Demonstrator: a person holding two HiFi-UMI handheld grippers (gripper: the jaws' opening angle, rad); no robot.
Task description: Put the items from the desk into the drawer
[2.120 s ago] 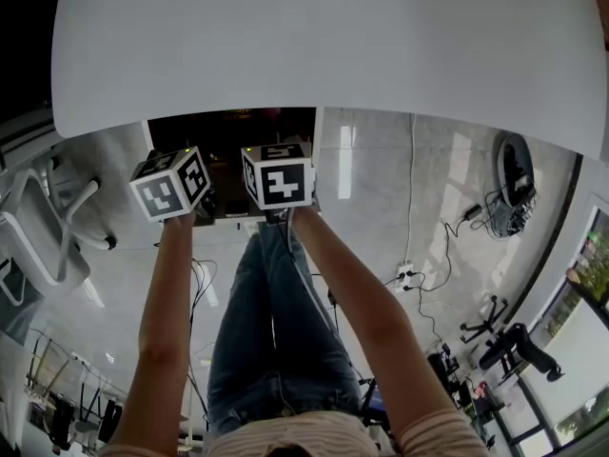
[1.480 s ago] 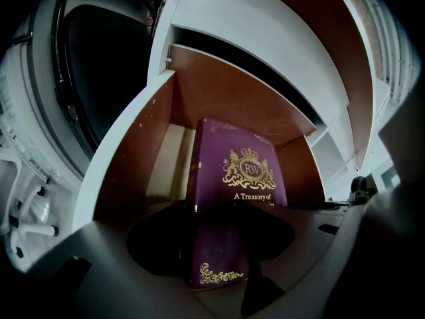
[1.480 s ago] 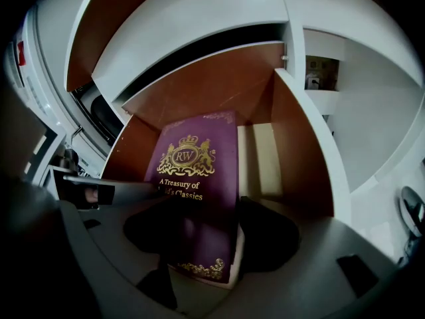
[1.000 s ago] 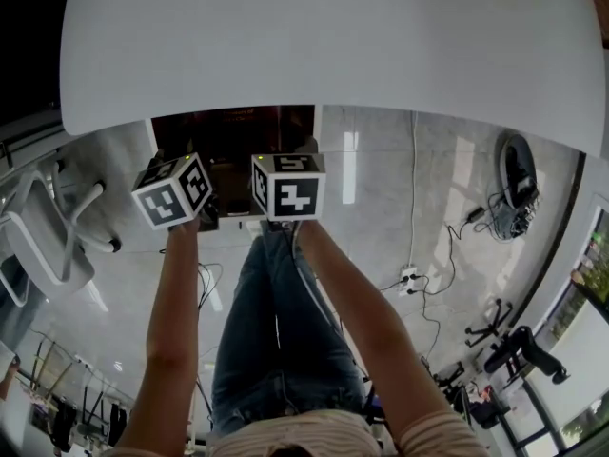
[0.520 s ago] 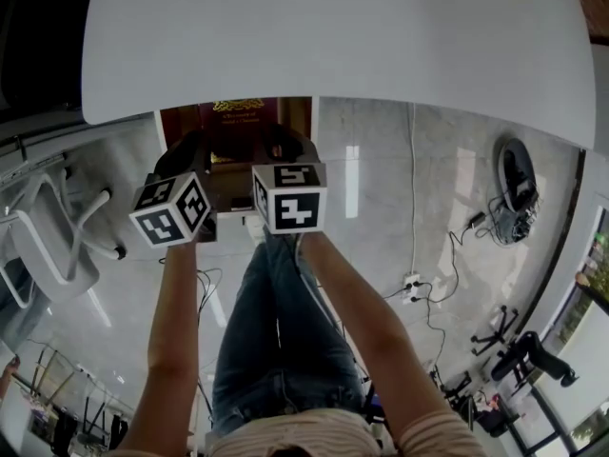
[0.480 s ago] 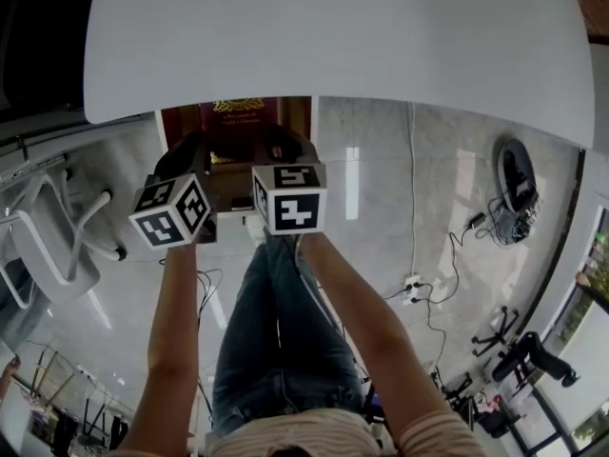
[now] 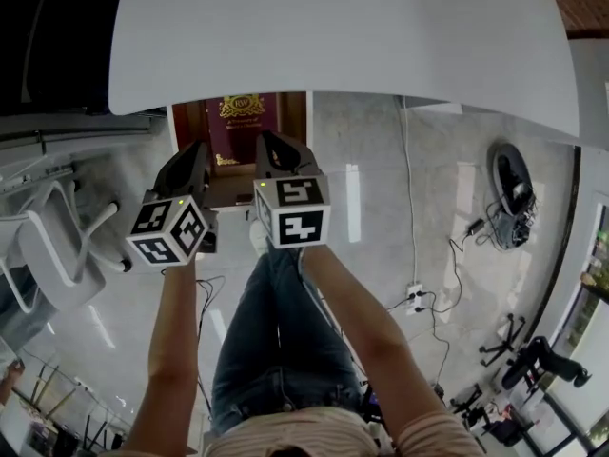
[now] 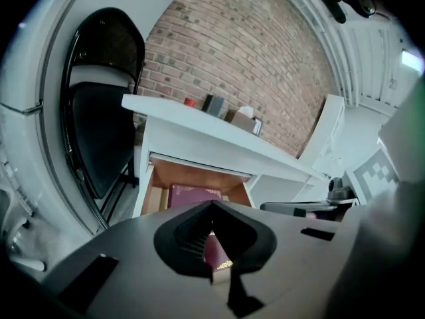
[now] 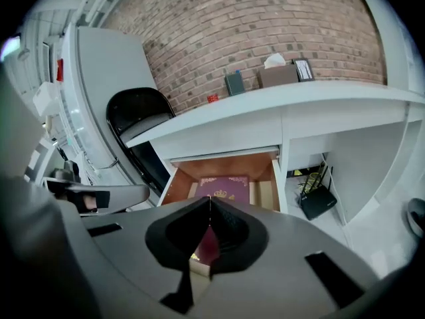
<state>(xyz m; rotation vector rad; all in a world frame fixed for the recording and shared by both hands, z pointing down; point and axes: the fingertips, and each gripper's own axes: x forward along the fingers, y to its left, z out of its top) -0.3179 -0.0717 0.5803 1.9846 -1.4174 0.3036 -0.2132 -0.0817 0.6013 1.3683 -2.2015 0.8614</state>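
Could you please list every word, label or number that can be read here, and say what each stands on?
No text is legible.
Maroon book in the drawer: gold crest and gold lettering, too small to read.
Small frame on the desk: too blurred to read.

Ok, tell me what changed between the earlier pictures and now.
Both the left gripper and the right gripper have drawn back out of the drawer, toward the person. Their jaws have just been closing and now stand together, with nothing between them. The drawer is still open under the desk, with the maroon book lying in it.
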